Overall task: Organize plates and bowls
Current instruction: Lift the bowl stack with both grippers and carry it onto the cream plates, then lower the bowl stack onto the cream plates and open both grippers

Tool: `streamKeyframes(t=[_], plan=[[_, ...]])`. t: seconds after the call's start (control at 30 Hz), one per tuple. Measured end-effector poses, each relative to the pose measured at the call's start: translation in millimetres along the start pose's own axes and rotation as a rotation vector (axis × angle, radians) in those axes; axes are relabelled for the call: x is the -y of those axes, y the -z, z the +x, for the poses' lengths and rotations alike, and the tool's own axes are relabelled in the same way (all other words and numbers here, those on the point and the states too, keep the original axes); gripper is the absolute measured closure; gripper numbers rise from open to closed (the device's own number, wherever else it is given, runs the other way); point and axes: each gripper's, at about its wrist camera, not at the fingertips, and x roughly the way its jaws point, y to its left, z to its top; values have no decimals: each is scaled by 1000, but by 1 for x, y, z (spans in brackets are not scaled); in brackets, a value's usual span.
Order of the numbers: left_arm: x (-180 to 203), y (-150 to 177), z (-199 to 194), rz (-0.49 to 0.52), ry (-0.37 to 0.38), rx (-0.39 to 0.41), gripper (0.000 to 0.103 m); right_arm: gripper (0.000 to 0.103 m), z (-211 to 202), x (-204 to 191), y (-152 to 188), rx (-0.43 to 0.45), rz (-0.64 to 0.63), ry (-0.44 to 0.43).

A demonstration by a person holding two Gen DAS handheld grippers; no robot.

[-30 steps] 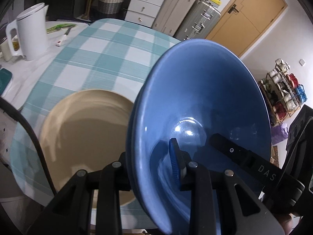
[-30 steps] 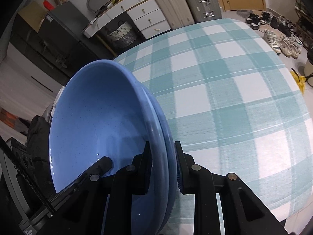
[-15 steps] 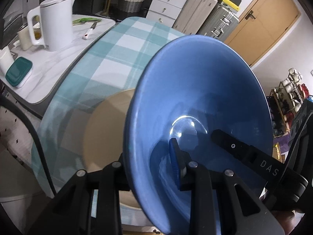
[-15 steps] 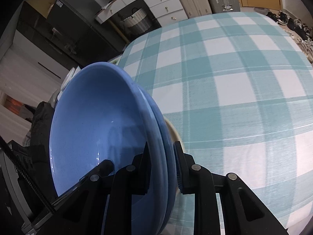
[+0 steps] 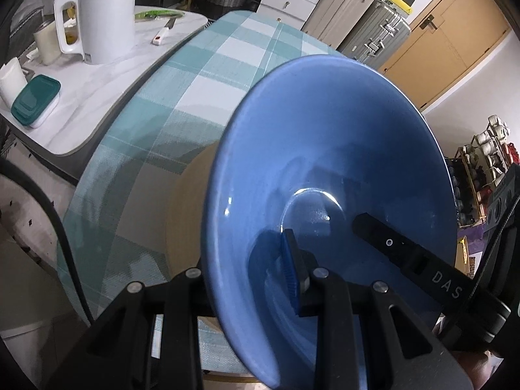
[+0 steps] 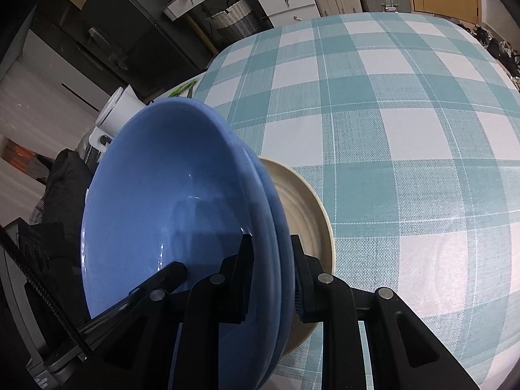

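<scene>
Nearest, the left gripper (image 5: 250, 276) pinched one side of the rim of the stacked blue bowls (image 5: 325, 175), and the right gripper (image 6: 271, 276) pinched the opposite side, both sets of jaws pressed onto the nested pair. The bowls hung tilted just above a beige plate (image 6: 305, 208) on the teal checked tablecloth (image 6: 390, 97). Farther off stood a white kettle (image 5: 104, 16). The bowls looked already nested; setting them on the plate likely remained.
</scene>
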Motion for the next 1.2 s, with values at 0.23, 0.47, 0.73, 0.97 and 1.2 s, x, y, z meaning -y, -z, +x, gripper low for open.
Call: streamKeyframes(t=[0.23,0.47,0.73,0.97,1.2], plan=[[-2,0,6,12,-34,-6,76,83,10,0,2,-17,4,-5],[-4,0,10,24,-56,-10,75,83,13,-2,4,-16,-2,3],[-6,1,11,35,-57,-1,74,83,14,0,6,-17,15,-2],[-9,0,3,14,-28,22,73,82,-5,1,1,49,28,12],[-13,-1,-31,10,-95,175,47,80,-30,0,-2,119,-30,44]])
